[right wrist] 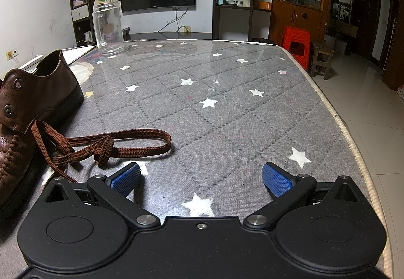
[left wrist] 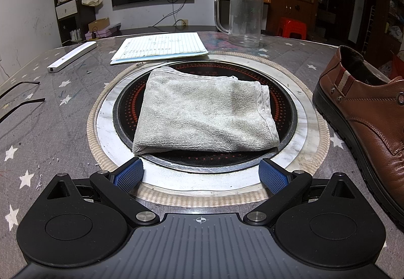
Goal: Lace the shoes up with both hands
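A: Nearest are both grippers: the left gripper (left wrist: 202, 173) and right gripper (right wrist: 202, 179) hang wide open, holding nothing.

B: And the shoe (right wrist: 30, 112)?

A: On the worktop (right wrist: 227, 107) between them, its lace (right wrist: 113, 145) lying loose beside it. Nothing started, I'd judge; next, pinch a lace end.

B: Hidden?

A: The toe is cut off, and the lace tips are unclear.

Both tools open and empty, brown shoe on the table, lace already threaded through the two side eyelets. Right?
Not the lace. In the right wrist view the two eyelets are empty and the brown lace lies loose on the table beside the shoe. Right tool and left tool are open and empty.
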Tool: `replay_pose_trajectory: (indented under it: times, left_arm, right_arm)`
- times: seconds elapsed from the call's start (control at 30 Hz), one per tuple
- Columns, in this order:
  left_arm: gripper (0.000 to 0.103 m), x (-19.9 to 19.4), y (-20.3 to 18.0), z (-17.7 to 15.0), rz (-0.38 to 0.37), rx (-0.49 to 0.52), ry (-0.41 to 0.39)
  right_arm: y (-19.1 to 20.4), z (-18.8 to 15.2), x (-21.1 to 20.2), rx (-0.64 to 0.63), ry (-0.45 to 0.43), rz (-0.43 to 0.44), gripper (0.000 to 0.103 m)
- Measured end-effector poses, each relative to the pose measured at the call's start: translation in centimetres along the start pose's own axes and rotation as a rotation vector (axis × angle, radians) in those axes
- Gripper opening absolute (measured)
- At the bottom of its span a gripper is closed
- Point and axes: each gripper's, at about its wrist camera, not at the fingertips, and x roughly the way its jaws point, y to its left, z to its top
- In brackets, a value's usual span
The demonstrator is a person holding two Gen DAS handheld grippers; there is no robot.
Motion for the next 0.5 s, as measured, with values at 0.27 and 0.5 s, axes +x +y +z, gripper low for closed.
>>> replay_pose_trajectory:
  times: [0.27, 0.5]
  left_arm:
    - [0.099, 0.01, -0.01, 0.01, 0.000, 0.000, 0.000]
    - [0.099, 0.03, 0.01, 0.01, 0.000, 0.000, 0.000]
  right_arm:
    - [0.00, 0.00, 0.00, 0.000, 0.000, 0.000, 0.103]
    - [0.05, 0.01, 0.02, 0.000, 0.000, 0.000, 0.103]
